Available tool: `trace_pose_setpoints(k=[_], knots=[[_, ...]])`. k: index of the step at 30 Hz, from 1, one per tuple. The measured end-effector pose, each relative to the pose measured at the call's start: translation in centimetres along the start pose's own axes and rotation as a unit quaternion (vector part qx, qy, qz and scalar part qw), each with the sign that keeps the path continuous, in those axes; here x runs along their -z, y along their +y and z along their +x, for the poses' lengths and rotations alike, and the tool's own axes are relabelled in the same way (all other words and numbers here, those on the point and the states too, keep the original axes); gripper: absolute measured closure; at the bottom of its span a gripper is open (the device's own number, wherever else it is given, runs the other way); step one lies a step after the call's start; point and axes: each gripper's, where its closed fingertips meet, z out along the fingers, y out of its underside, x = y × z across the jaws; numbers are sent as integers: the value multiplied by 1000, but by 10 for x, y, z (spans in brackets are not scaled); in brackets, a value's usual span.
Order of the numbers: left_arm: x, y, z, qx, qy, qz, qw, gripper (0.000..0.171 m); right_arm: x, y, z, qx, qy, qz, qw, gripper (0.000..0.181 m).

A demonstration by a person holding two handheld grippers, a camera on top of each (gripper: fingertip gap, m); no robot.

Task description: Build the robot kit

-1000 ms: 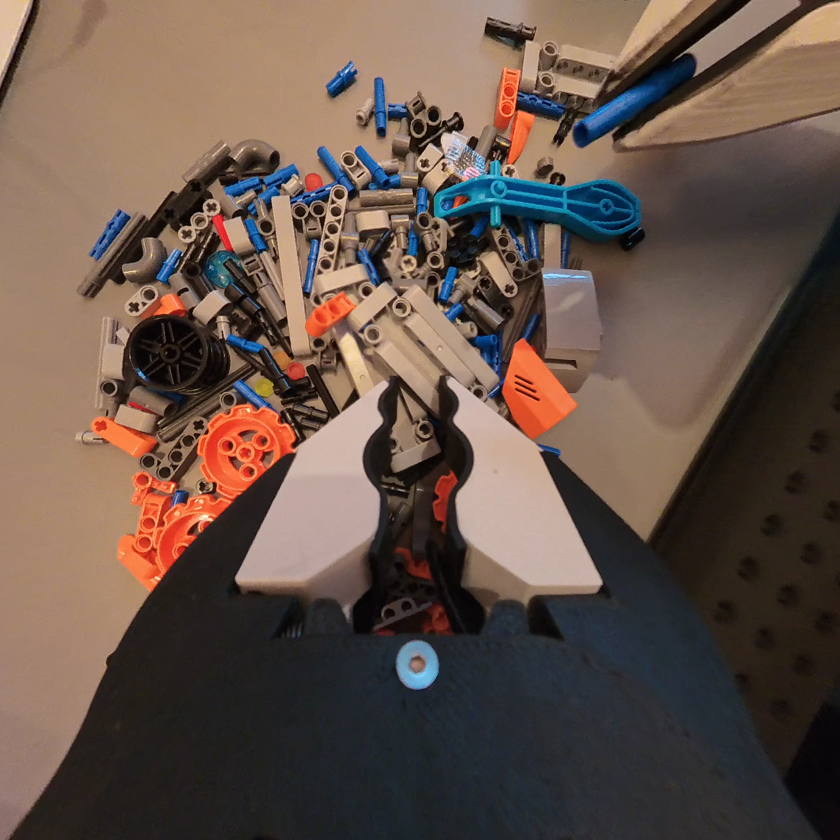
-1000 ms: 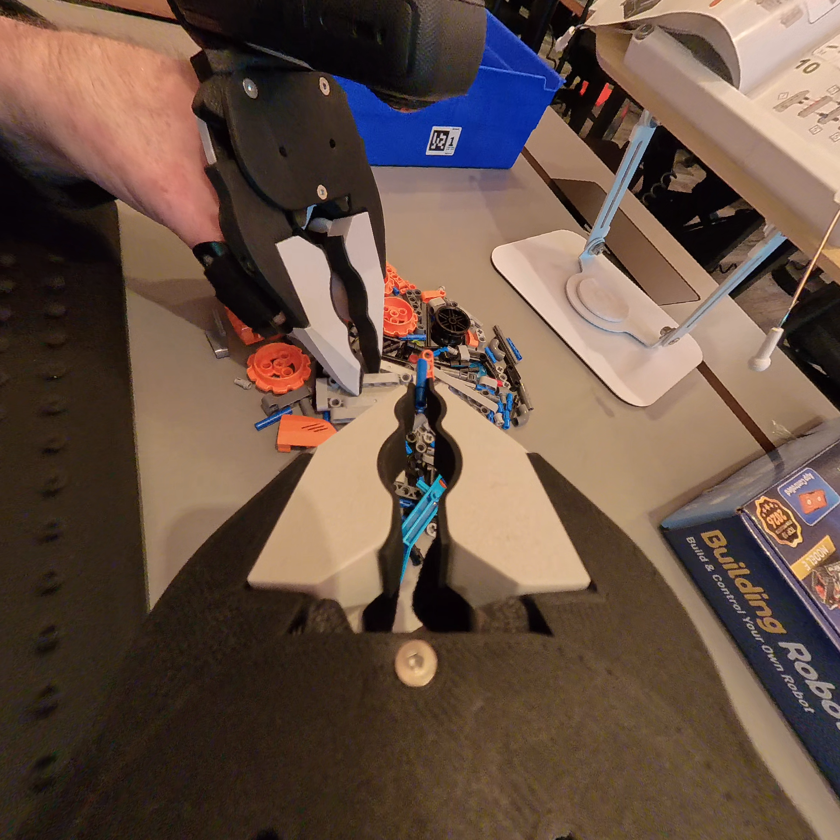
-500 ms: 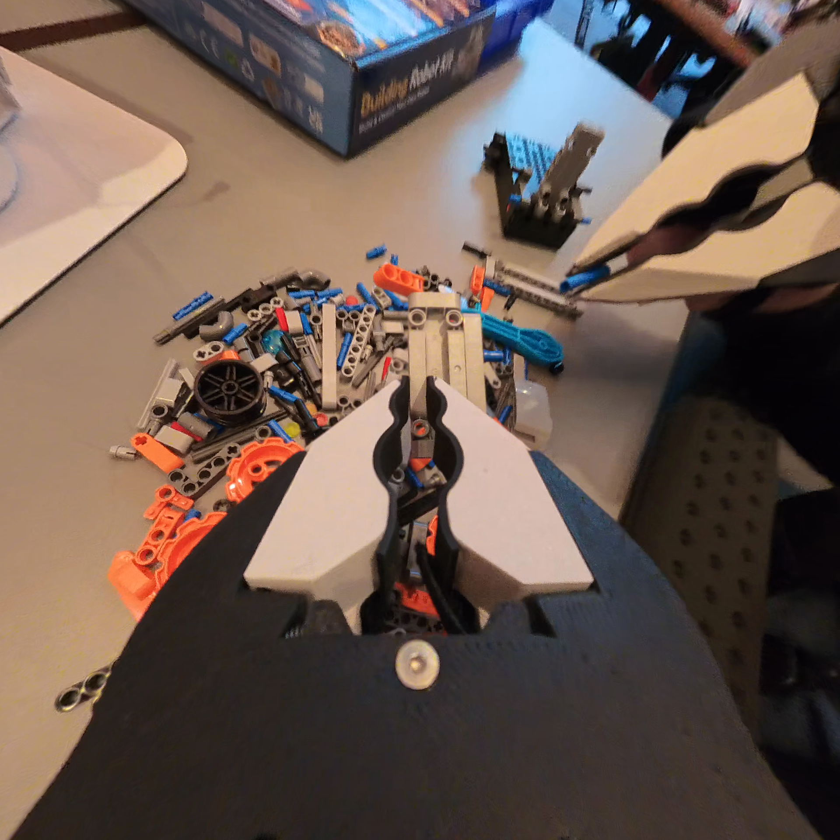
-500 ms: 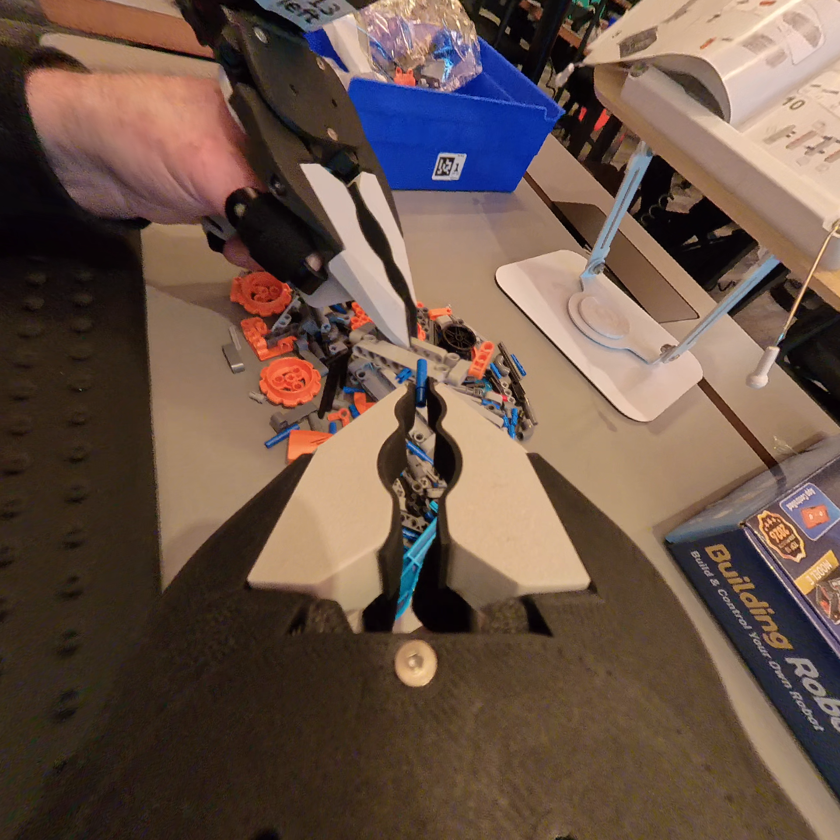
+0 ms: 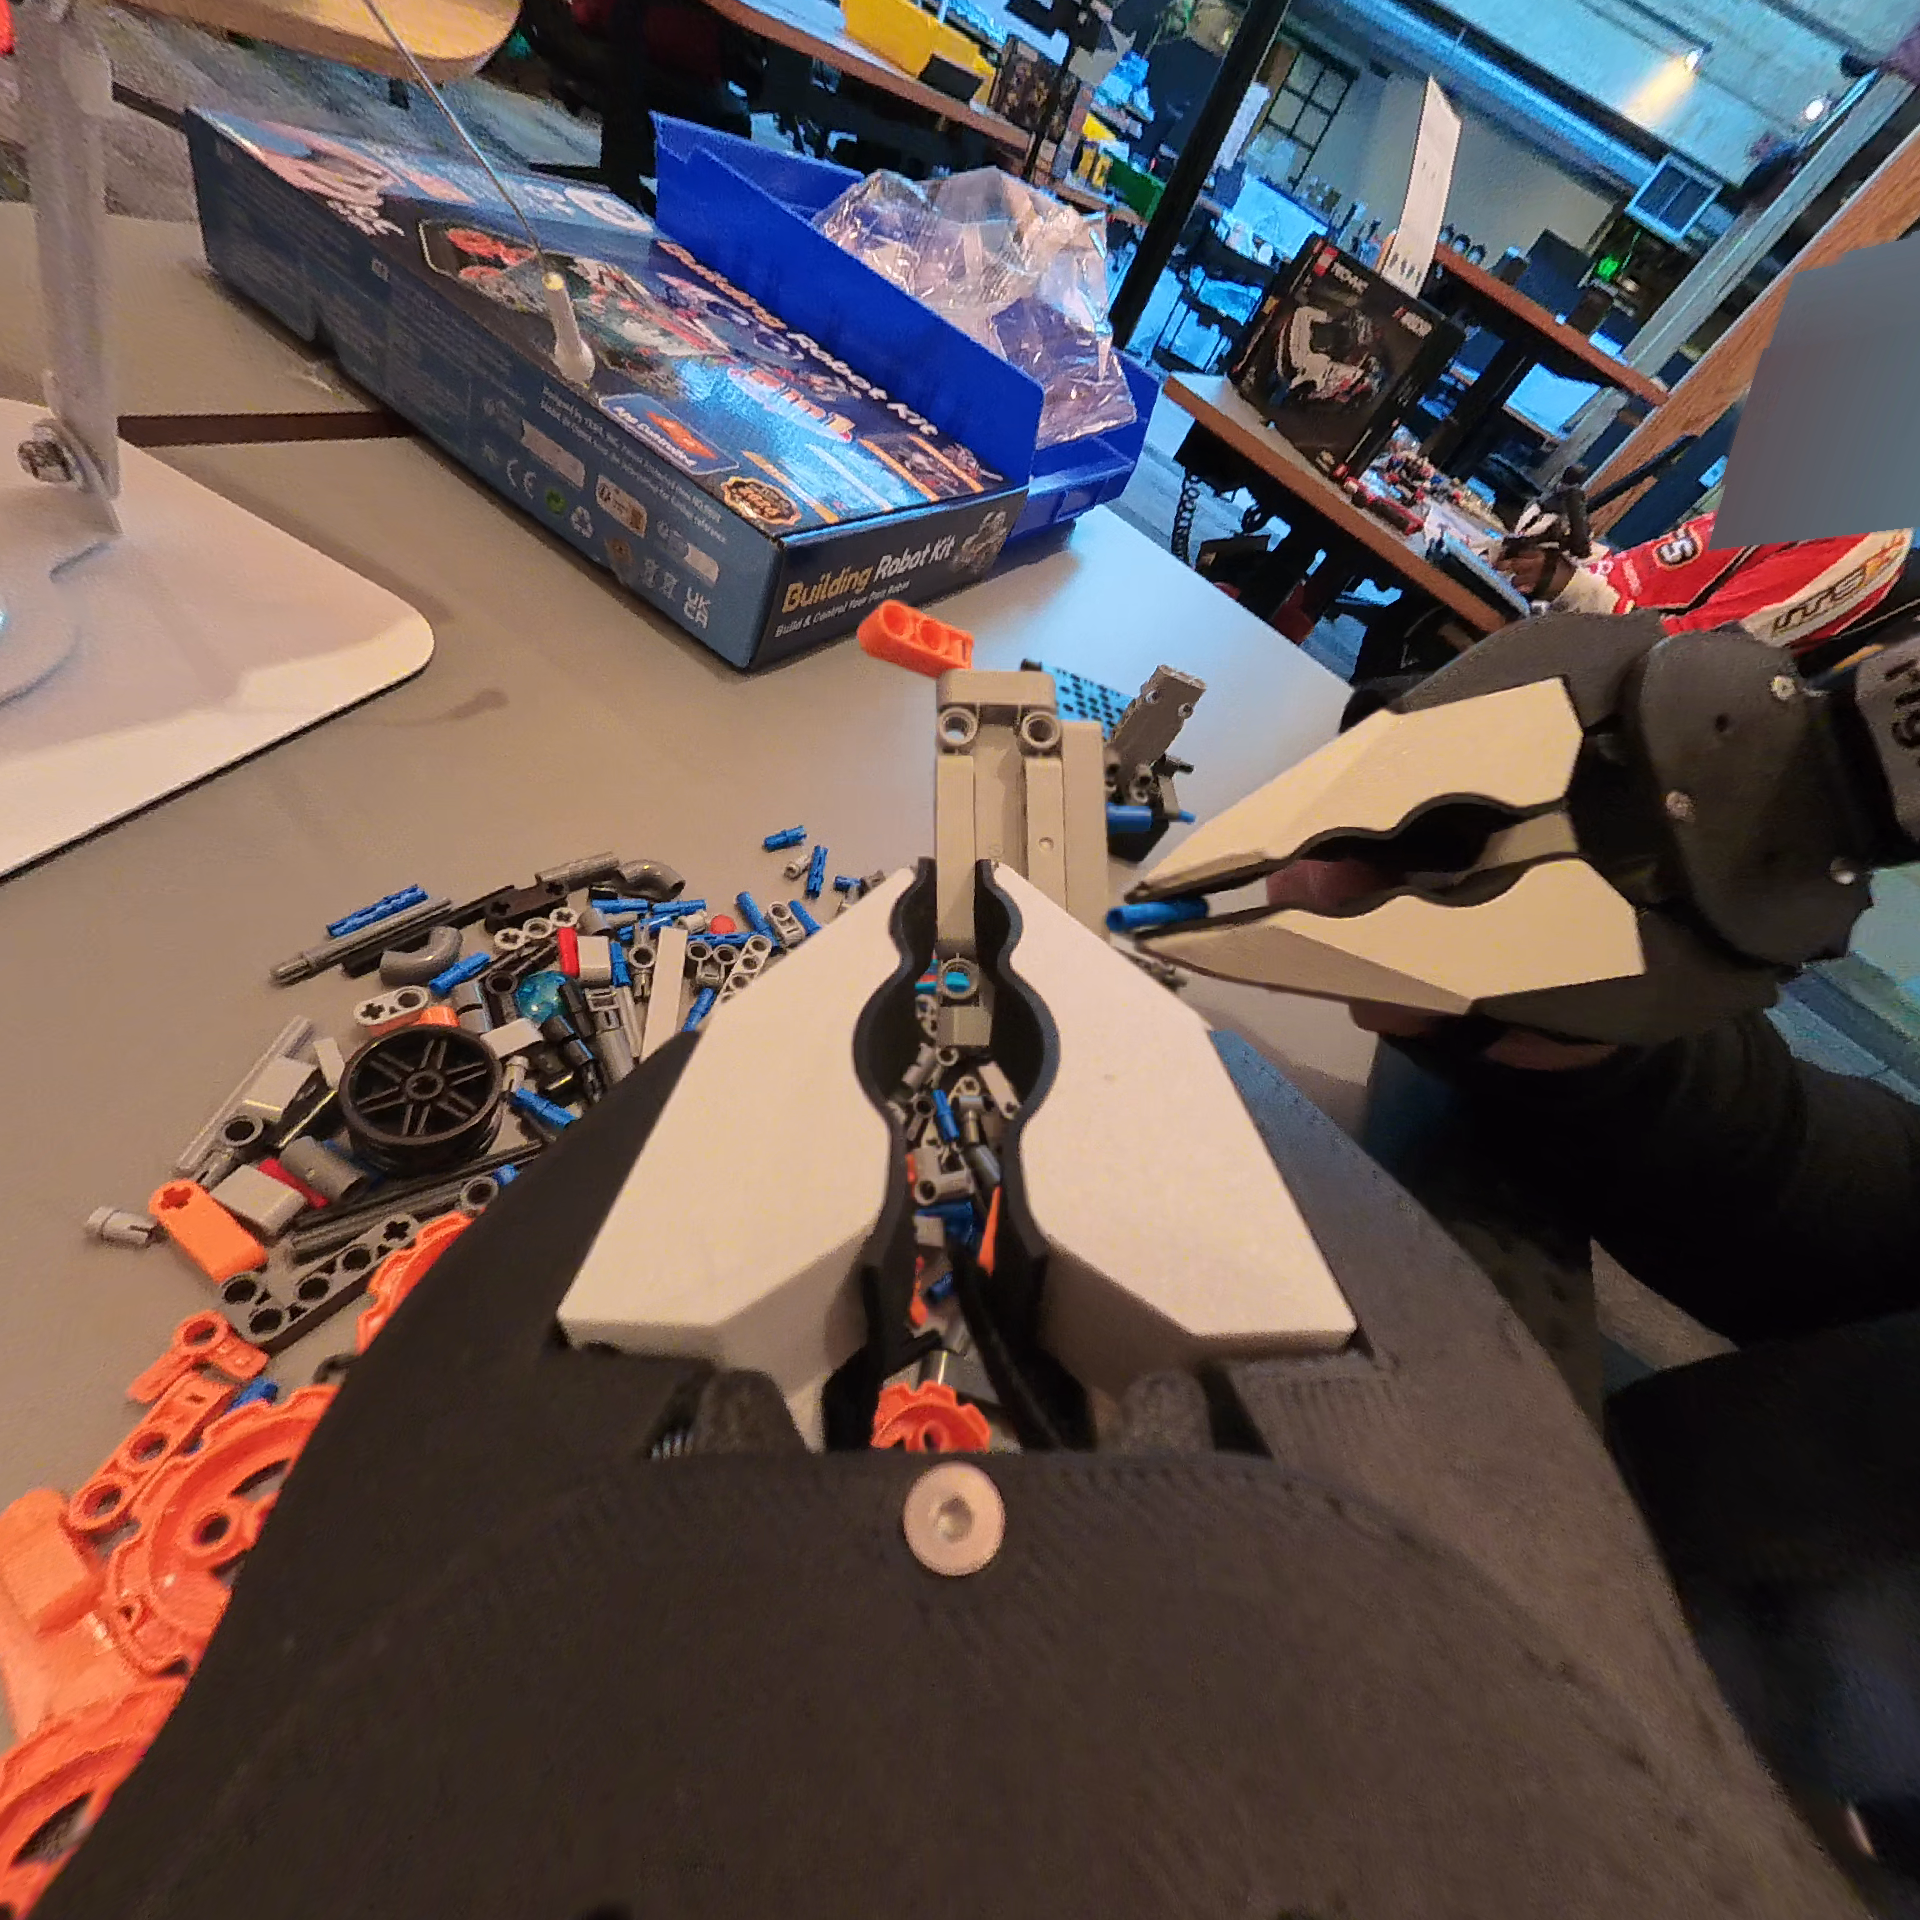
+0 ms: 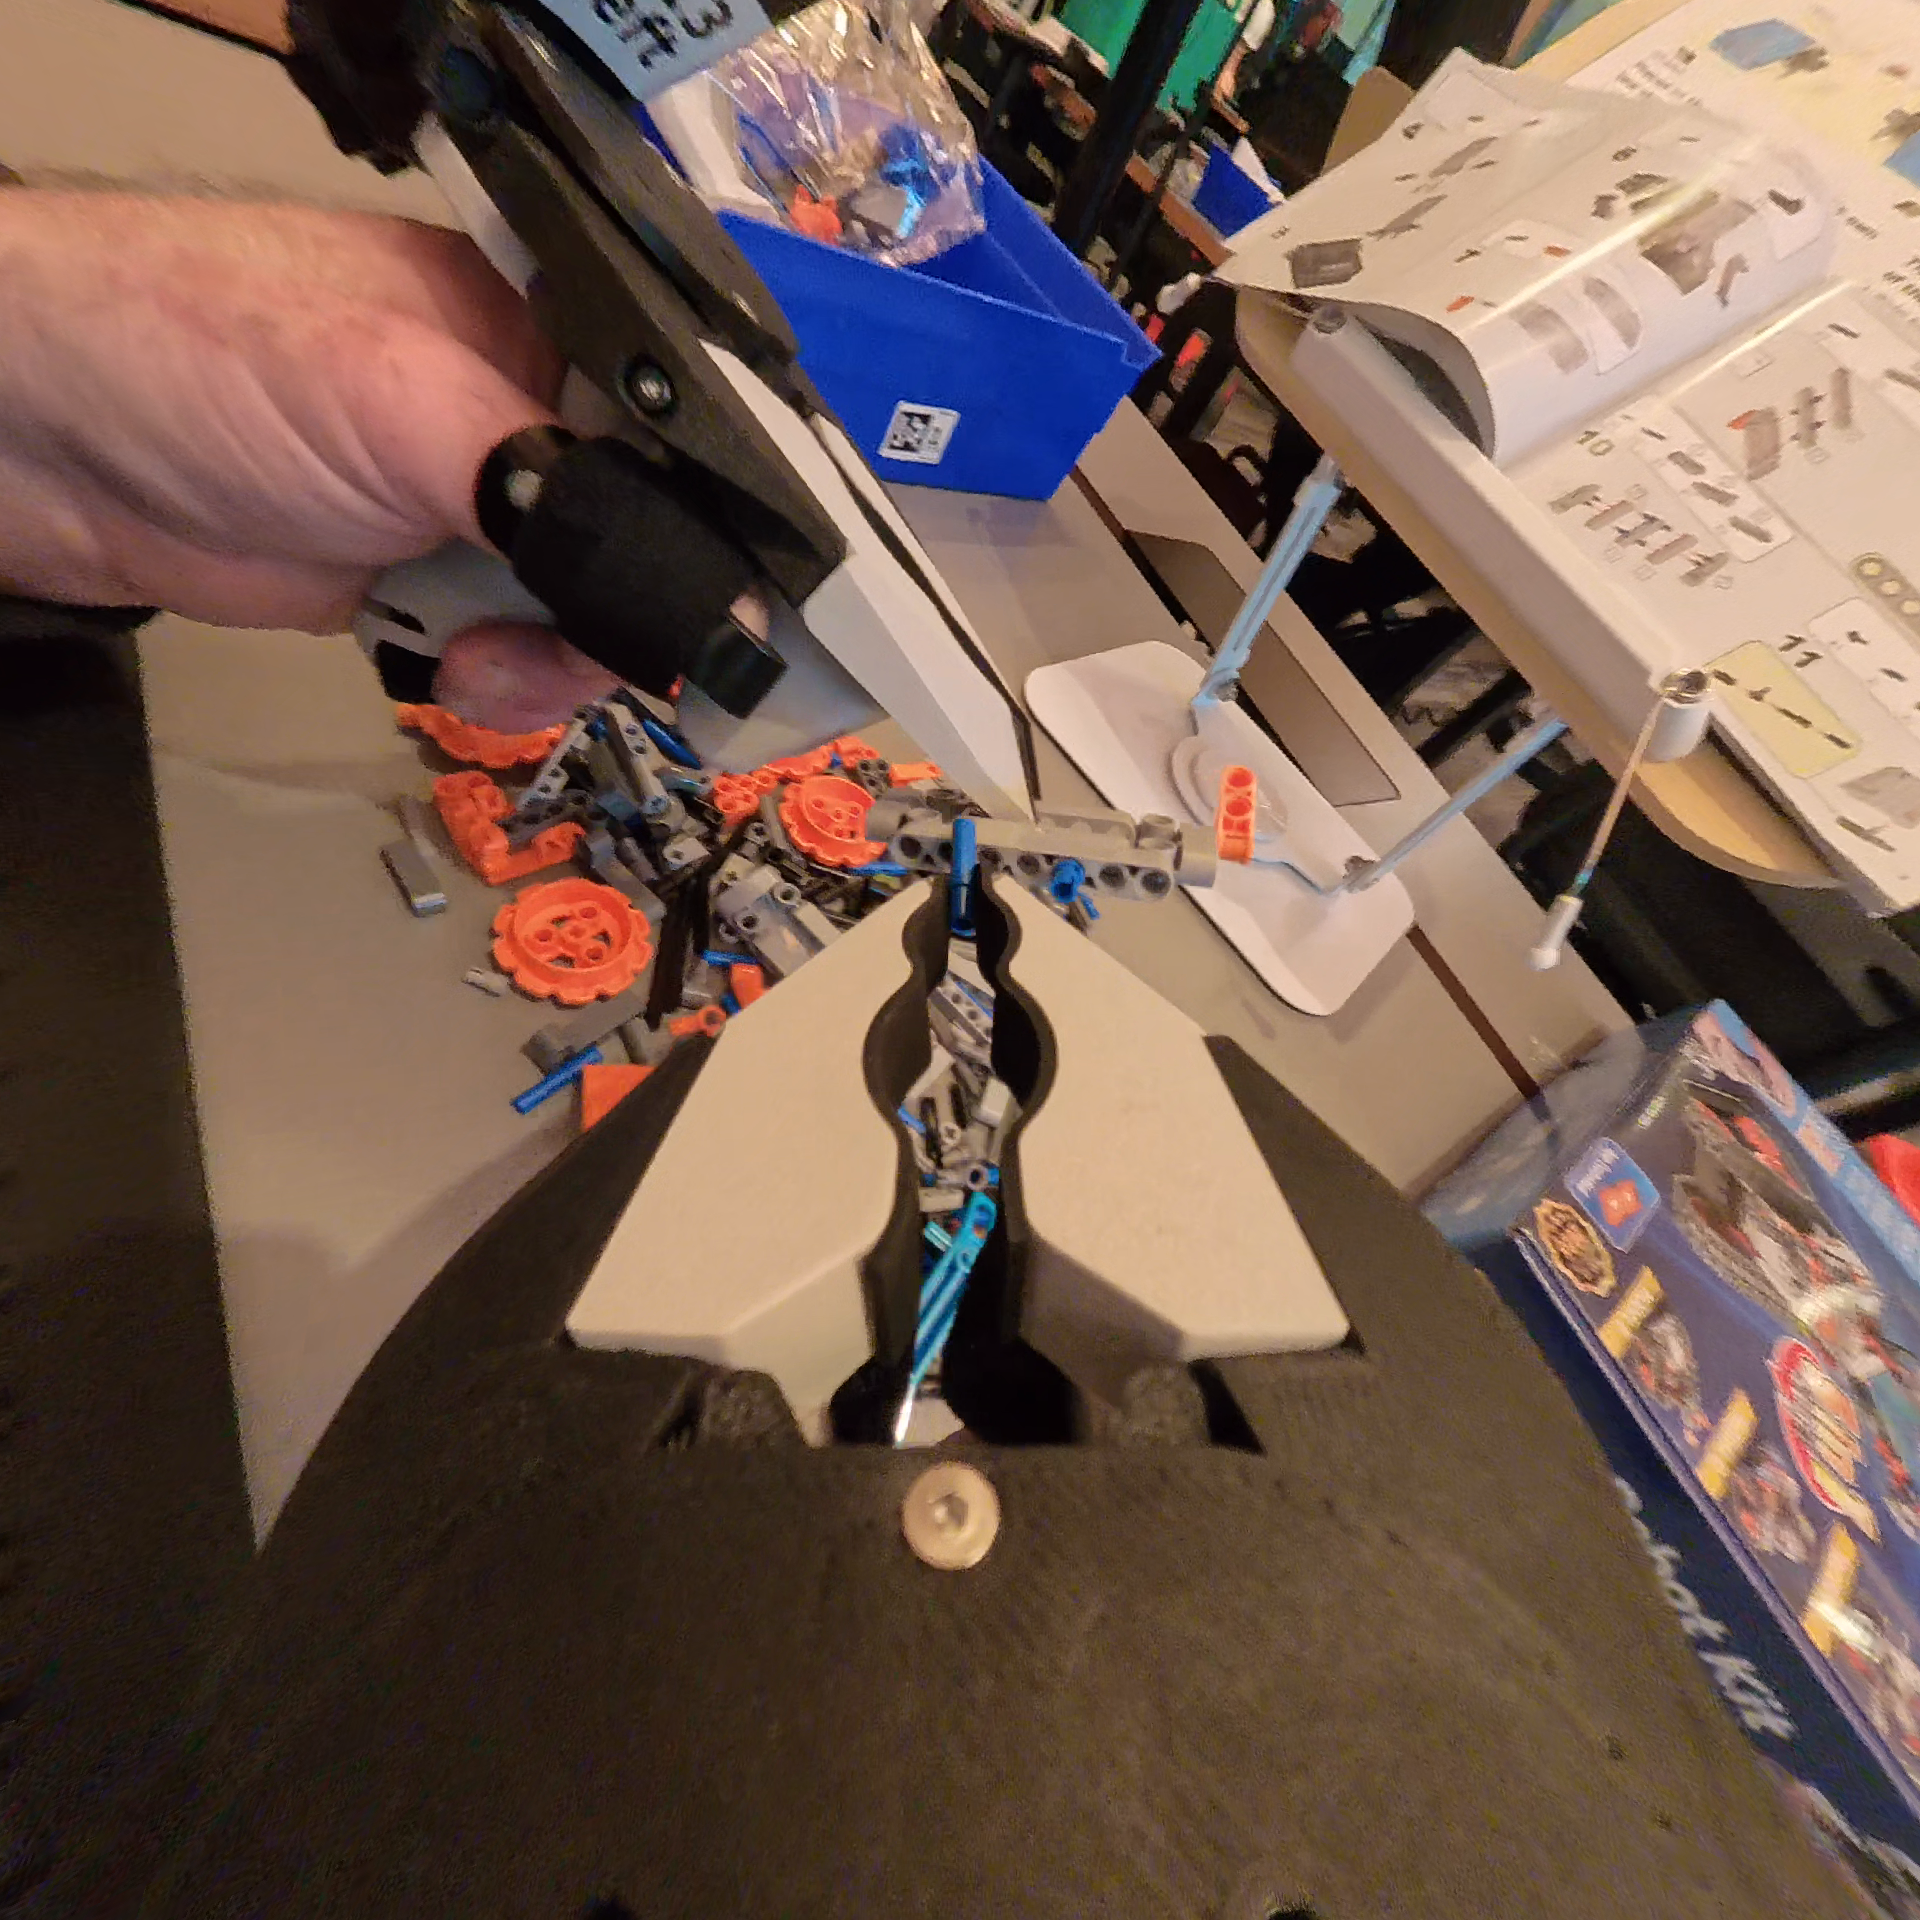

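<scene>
My left gripper (image 5: 951,878) is shut on a grey beam assembly (image 5: 1003,790) with an orange connector (image 5: 914,636) at its far end, and holds it up above the pile of loose parts (image 5: 499,1039). My right gripper (image 6: 964,896) is shut on a short blue pin (image 6: 964,847). The pin's tip is at the side of the grey beam assembly (image 6: 1039,847); I cannot tell if they touch. The right gripper (image 5: 1138,906) with the blue pin (image 5: 1153,914) shows at the right of the left wrist view. The left gripper (image 6: 1023,800) shows in a person's hand (image 6: 229,416).
The grey table (image 5: 623,748) also bears a blue kit box (image 5: 623,416), a blue bin (image 6: 935,353) with a plastic bag, a white stand base (image 6: 1195,779) under an open instruction booklet (image 6: 1662,260), a black wheel (image 5: 421,1086) and orange gears (image 6: 571,940). The table edge runs at the right. My two grippers' fingertips are within a few centimetres of each other. The black wheel (image 5: 421,1086) sits 12 centimeters or so from the ends of my left fingers.
My left gripper has lifted the grey beam assembly out of the pile and tilted upward. My right gripper with the blue pin has come close to the assembly's side.
</scene>
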Motion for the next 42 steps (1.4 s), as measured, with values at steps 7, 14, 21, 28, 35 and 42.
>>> trace_pose_setpoints(k=[7,14,21,28,35,42], knots=[[-2,-8,-4,-21,-40,24,999,167,2,8,11,17,38,-29,999,179],[-6,-9,-4,-70,-83,21,994,167,0,12,16,26,61,-47,997,179],[-8,-14,-6,-117,-132,24,984,167,-1,14,21,49,108,-79,990,179],[-10,-18,-9,-85,-140,48,985,166,-3,13,25,89,157,-109,978,179],[-12,-18,-10,-29,-118,68,990,166,-3,12,27,93,169,-107,975,179],[-15,-18,-8,14,-96,88,991,166,0,11,32,75,172,-99,977,179]])
